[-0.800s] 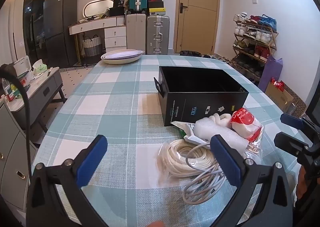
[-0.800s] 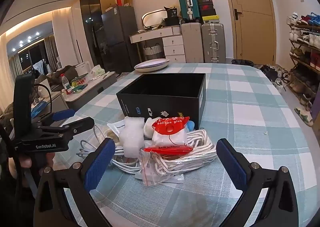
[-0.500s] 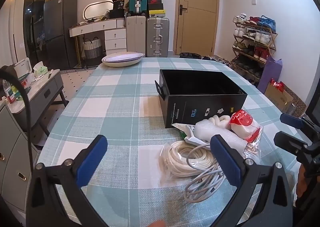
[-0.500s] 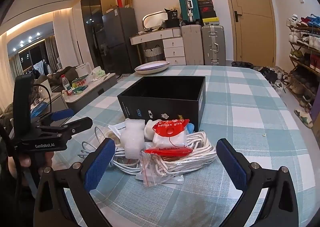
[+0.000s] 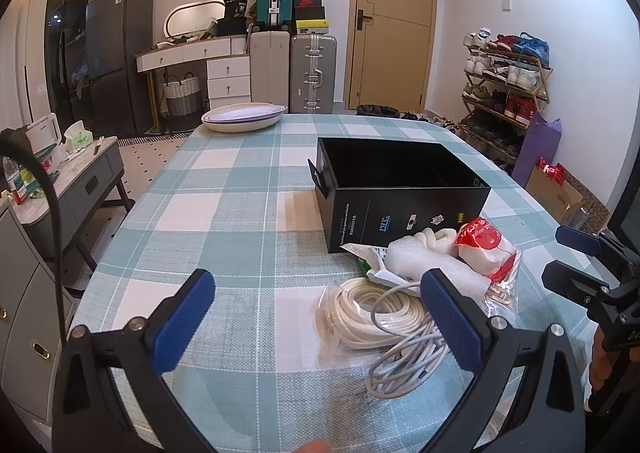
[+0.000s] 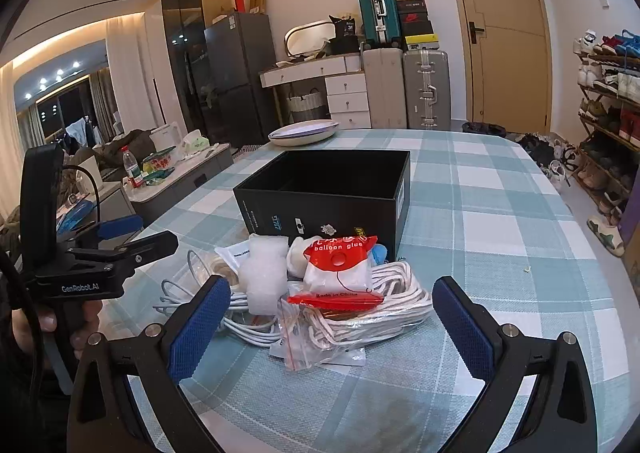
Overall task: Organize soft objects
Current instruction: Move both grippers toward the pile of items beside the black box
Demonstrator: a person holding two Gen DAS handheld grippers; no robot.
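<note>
— Blue-padded, both pairs, and neither is pinching anything. The left tongs [image 5: 316, 317] are spread as wide as they look able to go, with bare checked cloth between the pads. The right tongs [image 6: 332, 325] are spread just as wide, pointed at the pile.

— So nothing's been picked up?

— Nothing is in either pair, and the black box [image 6: 332, 189] looks empty from where I stand. I'd say this is the very start: choosing the first piece.

— What's in the pile?

— It sits on the worktop [image 5: 240, 181] right against the near wall of the box. A bag labelled balloon glue [image 6: 340, 269] lies on top, a roll of white foam wrap [image 6: 266, 273] just beside it, a bundle of white rope [image 6: 384, 305] underneath, and a thin grey cable [image 5: 408, 361] trailing off towards the left tongs. A coil of cream cord [image 5: 360, 309] lies next to that.

— And the next move?

— My guess is the right tongs go down onto the glue bag, since it's uppermost and dead ahead. It's soft and slippery-looking, so they'd need to close on its middle and lift clear of the rope before carrying it over the box wall.
</note>
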